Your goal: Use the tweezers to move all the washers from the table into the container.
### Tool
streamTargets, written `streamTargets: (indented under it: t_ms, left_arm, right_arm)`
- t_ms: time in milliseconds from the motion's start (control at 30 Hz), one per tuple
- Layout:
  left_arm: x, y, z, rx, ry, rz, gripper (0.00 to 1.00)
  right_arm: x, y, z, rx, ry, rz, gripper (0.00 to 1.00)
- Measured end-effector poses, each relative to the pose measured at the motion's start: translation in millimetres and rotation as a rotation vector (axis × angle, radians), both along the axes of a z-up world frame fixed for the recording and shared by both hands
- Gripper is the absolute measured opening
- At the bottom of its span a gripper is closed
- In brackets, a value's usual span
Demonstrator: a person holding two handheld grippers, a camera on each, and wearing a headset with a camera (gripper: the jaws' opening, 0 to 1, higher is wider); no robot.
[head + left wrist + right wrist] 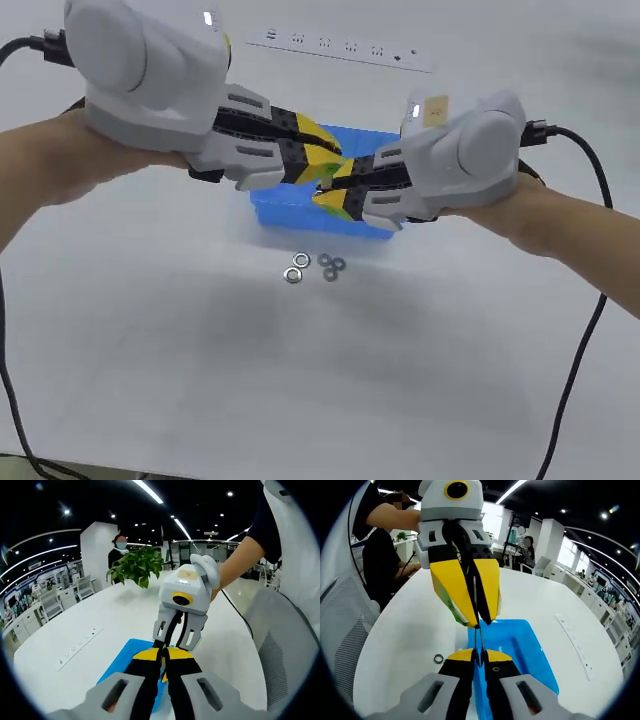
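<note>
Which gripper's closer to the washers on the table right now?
Right, by the head view. The right gripper hangs over the container's near edge, just behind the washers; the left gripper sits farther back above it.

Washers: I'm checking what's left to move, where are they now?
In the head view the washers lie clustered on the white table, just on the near side of the blue container.

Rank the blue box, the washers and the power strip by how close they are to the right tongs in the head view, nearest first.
1. Blue box, directly under the right tongs.
2. Washers, on the table just this side of the box.
3. Power strip, far back on the table.
</note>
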State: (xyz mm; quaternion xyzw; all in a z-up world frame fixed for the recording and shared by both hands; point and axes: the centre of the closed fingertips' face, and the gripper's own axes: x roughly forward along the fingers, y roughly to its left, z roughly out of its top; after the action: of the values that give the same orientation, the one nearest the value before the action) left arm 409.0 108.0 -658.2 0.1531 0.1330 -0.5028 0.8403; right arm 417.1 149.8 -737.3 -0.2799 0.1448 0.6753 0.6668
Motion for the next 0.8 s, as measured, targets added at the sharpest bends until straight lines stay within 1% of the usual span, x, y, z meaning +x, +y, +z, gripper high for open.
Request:
streamTargets:
  t_ms: [67,100,133,167,200,267,333,533,633,700,733,767,800]
  left_arm:
    - [-1.5,-0.6,0.7,0.005,-0.011,-0.001,0.07]
    - [-1.9,-0.5,1.0,0.014,-0.023,-0.002,0.06]
    - [-1.8,0.0,0.9,0.023,-0.032,-0.003,0.06]
    - [-1.8,0.8,1.3,0.035,-0.048,-0.003,0.05]
    - [-1.5,1.3,2.3,0.039,-0.061,-0.003,0.05]
    - [-0.6,3.4,3.8,0.037,-0.068,-0.002,0.05]
    - [0.3,4.3,6.6,0.040,-0.081,0.001,0.05]
    - [-2.0,4.1,11.2,0.057,-0.096,-0.004,0.05]
    - [-3.7,5.2,13.9,0.062,-0.103,0.000,0.05]
    - [-4.7,5.9,15.6,0.062,-0.105,0.002,0.05]
    - [-5.3,6.0,16.2,0.063,-0.105,0.004,0.05]
    - [-6.4,6.5,16.7,0.068,-0.105,0.007,0.05]
    - [-7.1,6.8,17.3,0.070,-0.110,0.009,0.05]
  right_arm:
    - [0.1,-0.9,1.2,0.005,0.001,-0.002,0.09]
    - [-0.1,-1.2,1.7,0.005,-0.002,-0.002,0.09]
    - [0.2,-1.7,2.0,0.001,-0.014,0.000,0.09]
    - [0.5,-2.0,2.6,-0.002,-0.026,0.001,0.10]
    - [0.5,-1.7,3.3,0.001,-0.026,-0.001,0.10]
    - [1.6,-0.9,6.1,0.007,-0.034,-0.008,0.10]
    - [1.7,0.2,9.1,0.013,-0.036,-0.013,0.10]
    - [0.1,2.0,14.0,0.024,-0.042,-0.023,0.11]
    - [-1.2,1.8,16.4,0.028,-0.036,-0.034,0.12]
    - [-1.6,0.9,17.7,0.029,-0.032,-0.045,0.15]
    - [-1.0,0.3,18.4,0.028,-0.036,-0.053,0.19]
    - [0.9,-0.4,19.6,0.031,-0.044,-0.068,0.20]
    - [1.7,-1.0,20.0,0.032,-0.042,-0.078,0.21]
